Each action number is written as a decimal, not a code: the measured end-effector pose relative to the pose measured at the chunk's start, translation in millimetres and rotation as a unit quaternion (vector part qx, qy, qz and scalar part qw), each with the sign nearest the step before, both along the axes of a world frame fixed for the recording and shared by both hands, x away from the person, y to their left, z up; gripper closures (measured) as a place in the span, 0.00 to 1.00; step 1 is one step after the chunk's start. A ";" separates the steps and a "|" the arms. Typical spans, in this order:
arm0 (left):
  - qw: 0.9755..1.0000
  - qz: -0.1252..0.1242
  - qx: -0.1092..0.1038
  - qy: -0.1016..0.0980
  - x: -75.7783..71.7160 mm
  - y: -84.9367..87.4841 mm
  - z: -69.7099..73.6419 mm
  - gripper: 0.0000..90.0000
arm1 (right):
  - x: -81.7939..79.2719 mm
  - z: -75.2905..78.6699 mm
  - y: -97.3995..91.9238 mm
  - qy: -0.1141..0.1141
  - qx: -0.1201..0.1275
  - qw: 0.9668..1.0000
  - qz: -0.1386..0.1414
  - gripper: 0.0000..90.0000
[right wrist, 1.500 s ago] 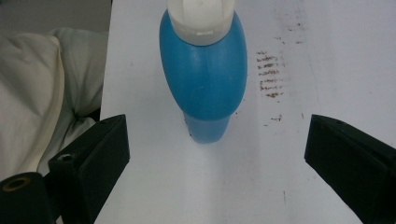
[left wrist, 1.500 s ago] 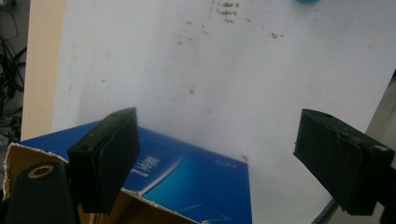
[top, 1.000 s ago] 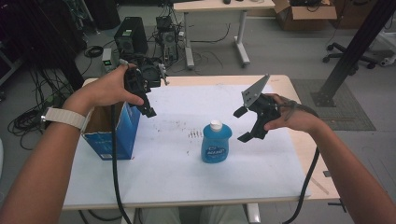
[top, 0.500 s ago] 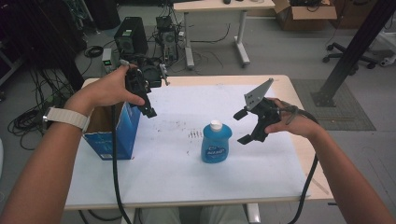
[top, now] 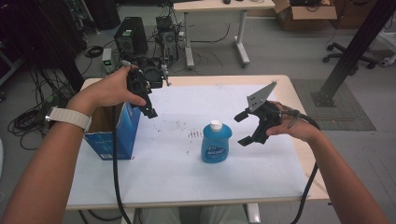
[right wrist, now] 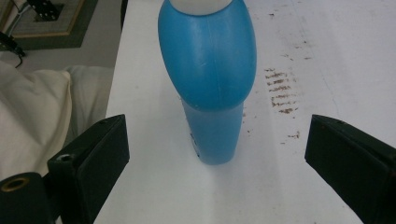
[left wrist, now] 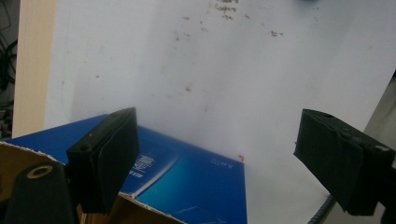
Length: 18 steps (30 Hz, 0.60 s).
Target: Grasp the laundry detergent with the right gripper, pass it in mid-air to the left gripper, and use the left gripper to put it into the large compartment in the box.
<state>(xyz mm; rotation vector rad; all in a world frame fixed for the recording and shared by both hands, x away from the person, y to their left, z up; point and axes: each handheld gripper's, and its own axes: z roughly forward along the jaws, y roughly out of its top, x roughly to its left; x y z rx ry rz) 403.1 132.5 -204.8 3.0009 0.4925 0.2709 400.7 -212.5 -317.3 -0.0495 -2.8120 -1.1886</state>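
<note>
A blue bottle (top: 216,142) with a white cap stands upright near the middle of the white table (top: 177,182). To its right my right gripper (top: 243,128) is held open, a short gap away, jaws facing the bottle. In the right gripper view the blue bottle (right wrist: 211,79) stands between and beyond the wide-spread jaws, untouched. An open blue cardboard box (top: 114,133) sits at the table's left edge. My left gripper (top: 148,108) hovers open over the box's right rim. The left gripper view looks down on the blue box (left wrist: 187,179) with nothing between the jaws.
The table top carries brown scuff marks (top: 194,135) left of the bottle. Behind the table are a computer tower (top: 130,39), tangled cables and another desk (top: 219,9). A black post (top: 350,51) rises at the right. Bare table lies in front of the bottle.
My right gripper has moved down and a little left toward the bottle, its jaws still open. The left gripper, the box and the bottle have stayed put.
</note>
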 end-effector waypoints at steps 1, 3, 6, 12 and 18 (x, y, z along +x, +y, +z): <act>1.000 -0.003 0.003 0.001 0.6 0.0 0.2 0.16 | 0.1 -1.3 -0.2 0.001 0.001 1.000 0.000 0.07; 1.000 -0.002 0.001 0.001 0.6 -0.2 -0.4 0.16 | -0.1 -2.9 -0.7 0.001 0.006 1.000 -0.001 0.07; 1.000 -0.002 -0.001 0.001 0.7 -1.2 -2.2 0.16 | -0.2 -5.1 -1.5 0.002 0.012 1.000 -0.001 0.07; 1.000 -0.002 0.002 0.005 2.4 -1.9 -4.2 0.16 | -0.9 -12.7 -3.8 0.008 0.014 1.000 -0.001 0.07; 1.000 -0.001 0.003 0.006 3.6 -3.1 -5.4 0.16 | -0.7 -21.8 -6.5 0.014 0.022 1.000 -0.004 0.07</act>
